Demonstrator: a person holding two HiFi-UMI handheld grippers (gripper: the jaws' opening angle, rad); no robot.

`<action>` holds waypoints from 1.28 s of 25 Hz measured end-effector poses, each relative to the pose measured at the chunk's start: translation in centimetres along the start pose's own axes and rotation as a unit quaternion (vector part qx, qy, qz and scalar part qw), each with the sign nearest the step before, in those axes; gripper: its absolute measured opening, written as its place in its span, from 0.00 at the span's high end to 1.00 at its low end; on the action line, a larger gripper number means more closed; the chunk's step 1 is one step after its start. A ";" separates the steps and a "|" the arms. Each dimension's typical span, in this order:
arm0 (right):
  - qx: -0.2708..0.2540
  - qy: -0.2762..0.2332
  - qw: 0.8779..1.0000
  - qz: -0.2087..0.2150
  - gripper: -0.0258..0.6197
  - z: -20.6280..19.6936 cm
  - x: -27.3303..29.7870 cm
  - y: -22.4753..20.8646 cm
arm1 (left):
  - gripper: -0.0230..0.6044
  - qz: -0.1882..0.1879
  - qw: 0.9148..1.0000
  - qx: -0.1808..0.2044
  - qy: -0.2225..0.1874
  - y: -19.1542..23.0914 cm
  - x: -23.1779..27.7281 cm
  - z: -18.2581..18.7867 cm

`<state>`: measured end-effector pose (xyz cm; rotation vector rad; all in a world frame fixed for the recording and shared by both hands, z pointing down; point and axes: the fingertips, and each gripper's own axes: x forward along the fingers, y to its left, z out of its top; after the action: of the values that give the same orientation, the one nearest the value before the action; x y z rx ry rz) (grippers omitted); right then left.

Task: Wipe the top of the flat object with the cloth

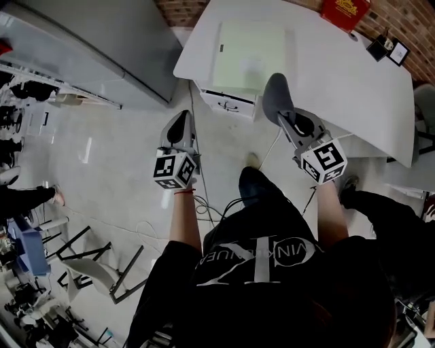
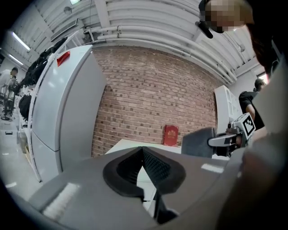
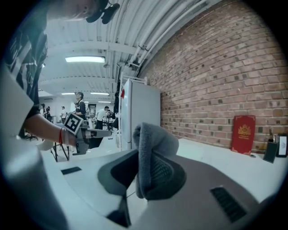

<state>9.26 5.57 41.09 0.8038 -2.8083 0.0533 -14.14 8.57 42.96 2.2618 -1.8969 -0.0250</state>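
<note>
A pale green flat board lies on the white table ahead of me. My right gripper is shut on a folded grey cloth, held in the air at the table's near edge, short of the board. In the right gripper view the cloth stands up between the jaws of that gripper. My left gripper hangs over the floor left of the table, shut with nothing in it; its jaws meet. It sees the cloth off to its right.
A red box and small dark items stand at the table's far side by the brick wall. A white fridge is at the left. Cables trail on the floor, with chairs and people farther left.
</note>
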 end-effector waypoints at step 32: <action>0.018 0.043 0.999 -0.002 0.88 1.5 12.5 -13.1 | 0.95 -0.075 0.996 0.004 0.044 3.1 22.6 1.4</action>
<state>5.51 -12.19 42.00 0.7965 -2.7310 0.1358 -13.21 -14.16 44.51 2.3659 -1.6836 0.0606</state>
